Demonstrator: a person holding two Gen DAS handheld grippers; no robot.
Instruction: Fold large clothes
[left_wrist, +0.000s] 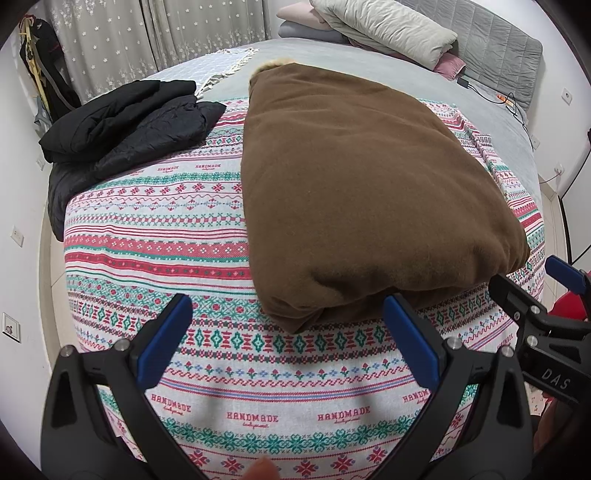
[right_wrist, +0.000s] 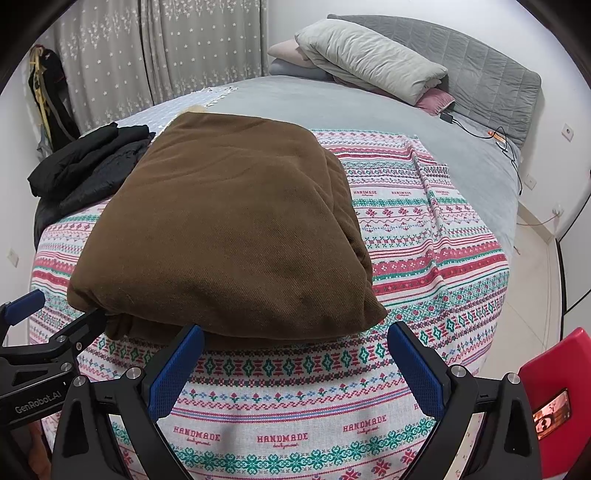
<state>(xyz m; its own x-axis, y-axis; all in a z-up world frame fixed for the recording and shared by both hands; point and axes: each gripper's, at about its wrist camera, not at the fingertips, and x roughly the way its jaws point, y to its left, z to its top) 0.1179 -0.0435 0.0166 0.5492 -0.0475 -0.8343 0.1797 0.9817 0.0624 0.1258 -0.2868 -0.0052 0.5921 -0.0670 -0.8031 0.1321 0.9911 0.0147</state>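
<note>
A large brown garment (left_wrist: 362, 184) lies folded in a thick rectangle on the patterned cloth; it also shows in the right wrist view (right_wrist: 229, 229). My left gripper (left_wrist: 288, 314) is open and empty, just short of the garment's near edge. My right gripper (right_wrist: 295, 343) is open and empty, close to the garment's near edge. The right gripper shows in the left wrist view (left_wrist: 524, 284) beside the garment's near right corner. The left gripper shows in the right wrist view (right_wrist: 62, 314) at the garment's near left corner.
A striped "HANDMADE" cloth (left_wrist: 155, 236) covers the grey bed (right_wrist: 369, 107). A black jacket (left_wrist: 122, 118) lies piled at the left. Pillows and folded bedding (right_wrist: 369, 62) sit by the headboard. A red chair (right_wrist: 554, 398) stands at the near right.
</note>
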